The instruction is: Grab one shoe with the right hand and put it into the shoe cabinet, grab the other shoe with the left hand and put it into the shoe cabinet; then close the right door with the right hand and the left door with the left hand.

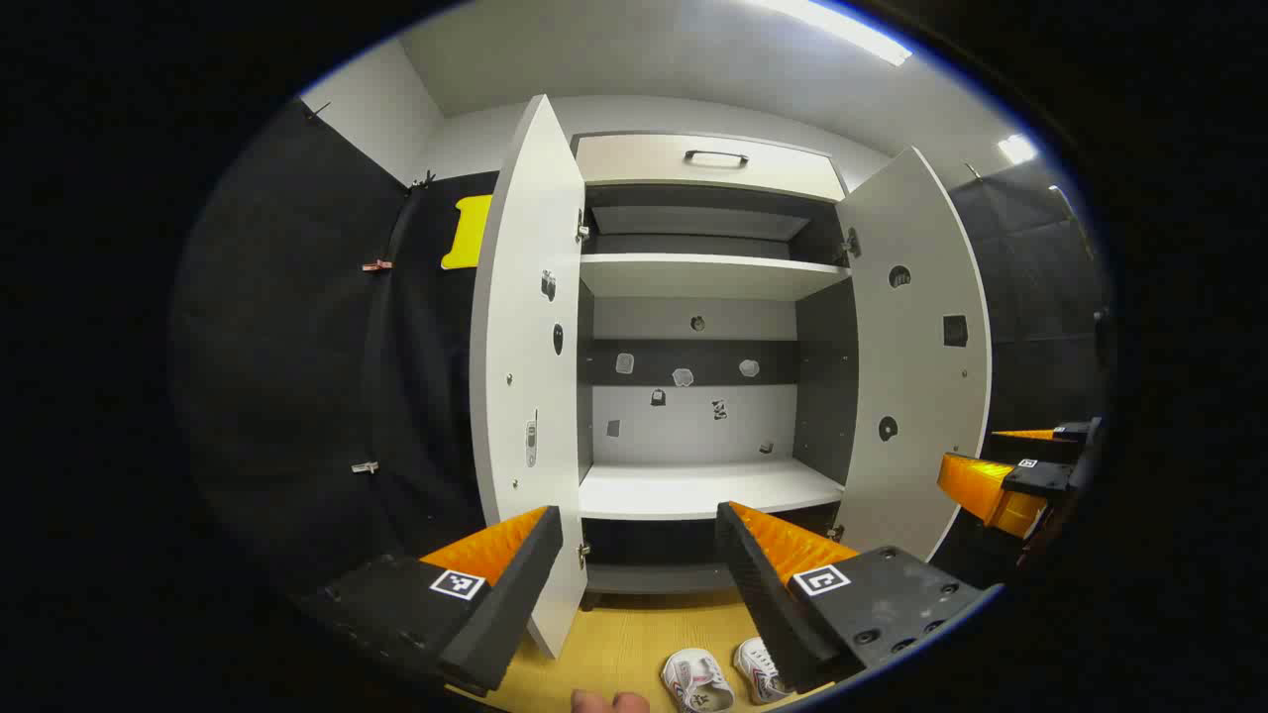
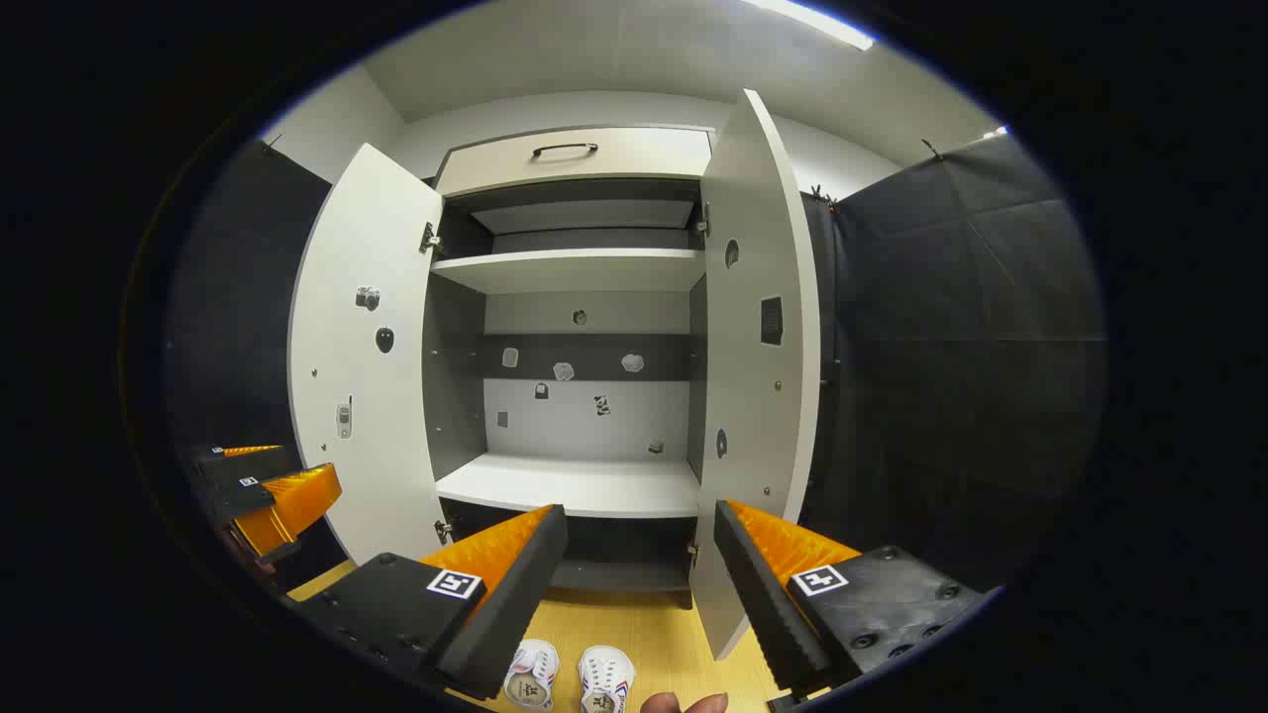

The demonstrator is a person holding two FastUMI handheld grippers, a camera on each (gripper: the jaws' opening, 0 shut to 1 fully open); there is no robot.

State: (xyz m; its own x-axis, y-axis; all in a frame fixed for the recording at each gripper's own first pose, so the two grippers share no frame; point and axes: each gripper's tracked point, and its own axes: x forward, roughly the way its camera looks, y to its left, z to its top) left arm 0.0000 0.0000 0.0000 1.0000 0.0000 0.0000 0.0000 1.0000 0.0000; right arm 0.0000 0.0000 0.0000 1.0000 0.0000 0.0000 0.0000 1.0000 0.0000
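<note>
White shoes (image 2: 570,678) sitting side by side on the wood floor (image 2: 644,619) before the open shoe cabinet (image 2: 584,485). Right gripper (image 2: 639,564) and left gripper (image 1: 639,564) both hovering wide open, gripping nothing. First grab pending; right one needing to descend.

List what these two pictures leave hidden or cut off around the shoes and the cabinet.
- Right shoe, left gripper view: partly behind that gripper's finger.
- Both shoes, right gripper view: heels cut off at the bottom edge.
- Cabinet's lowest shelf, right gripper view: dark, partly behind the fingers.
- Stickers on the back wall: too small to identify.
</note>
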